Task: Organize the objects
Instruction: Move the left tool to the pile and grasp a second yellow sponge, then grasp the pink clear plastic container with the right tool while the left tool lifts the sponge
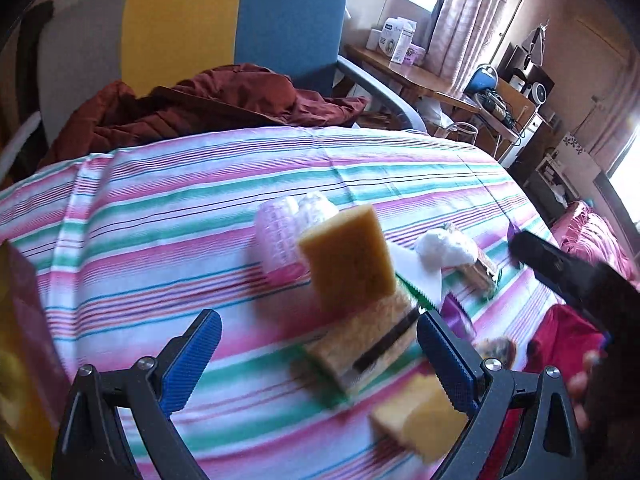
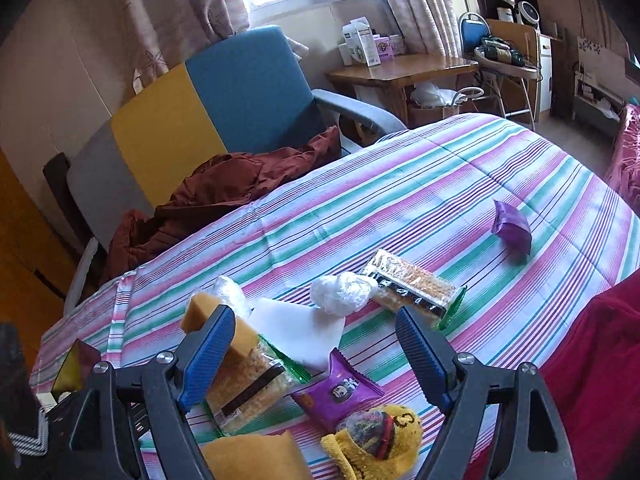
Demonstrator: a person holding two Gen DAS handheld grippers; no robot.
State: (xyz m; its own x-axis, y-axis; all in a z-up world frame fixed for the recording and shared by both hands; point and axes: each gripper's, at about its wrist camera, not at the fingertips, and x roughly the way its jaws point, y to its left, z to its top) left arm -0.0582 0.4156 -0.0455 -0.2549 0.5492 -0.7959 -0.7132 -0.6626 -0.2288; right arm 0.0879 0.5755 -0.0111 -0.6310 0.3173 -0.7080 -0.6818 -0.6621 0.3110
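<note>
Below right tongs [image 2: 316, 354], agape: purple snack packet [image 2: 338, 390] on cloth.

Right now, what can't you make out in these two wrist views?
- Left wrist view: motion blur smears the snack packs and sponges; no print readable.
- Left wrist view: yellow box cut off by left edge.
- Right wrist view: lower sponge cut by bottom edge.
- Right wrist view: upper sponge partly behind the right gripper.

Blurred sponge [image 1: 347, 258], box [image 1: 24, 344] perhaps edge-cropped
</note>
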